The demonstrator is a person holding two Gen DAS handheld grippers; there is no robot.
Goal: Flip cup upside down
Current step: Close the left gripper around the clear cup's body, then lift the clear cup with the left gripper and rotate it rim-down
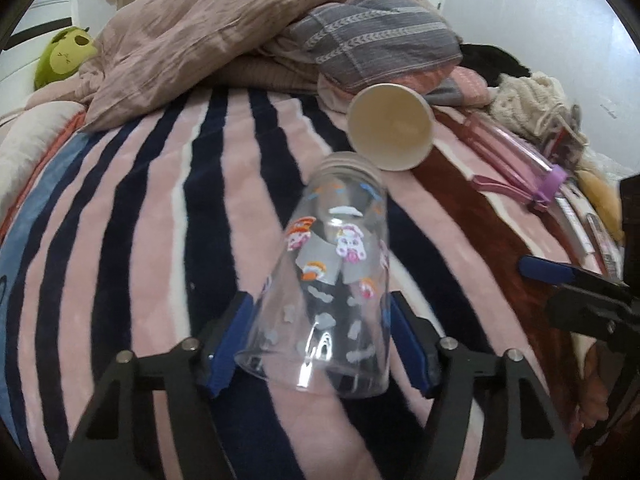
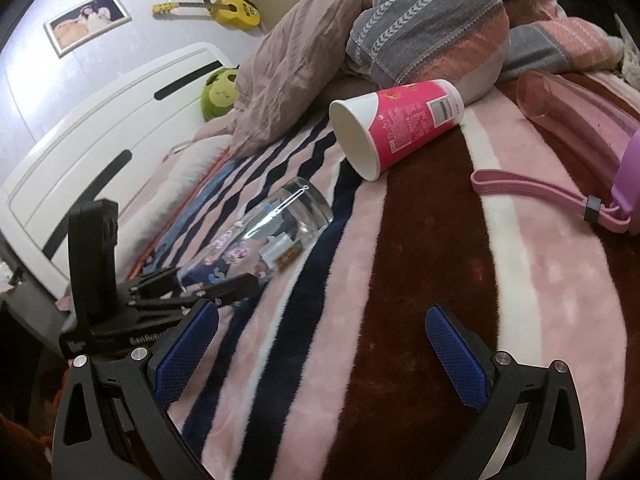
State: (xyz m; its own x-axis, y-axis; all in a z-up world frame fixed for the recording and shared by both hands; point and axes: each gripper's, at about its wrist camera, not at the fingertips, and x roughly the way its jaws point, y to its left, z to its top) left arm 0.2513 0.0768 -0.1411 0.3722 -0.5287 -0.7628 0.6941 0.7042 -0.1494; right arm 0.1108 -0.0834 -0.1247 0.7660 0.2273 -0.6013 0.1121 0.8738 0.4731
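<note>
A clear plastic cup (image 1: 328, 280) with cartoon stickers lies tilted between the blue pads of my left gripper (image 1: 320, 320), its wide mouth toward the camera and its base pointing away. The pads touch its sides near the mouth, so the gripper is shut on it. The right wrist view shows the same cup (image 2: 260, 236) lying low over the striped blanket (image 2: 400, 280), held by the left gripper (image 2: 208, 284). My right gripper (image 2: 320, 340) is open and empty above the blanket, to the right of the cup.
A pink paper cup (image 2: 400, 128) lies on its side beyond the clear cup, its white mouth (image 1: 390, 126) facing the camera. A pink bottle with a purple cap (image 2: 580, 128) lies at right. Piled bedding (image 1: 240, 28) and a green plush toy (image 1: 64, 56) are behind.
</note>
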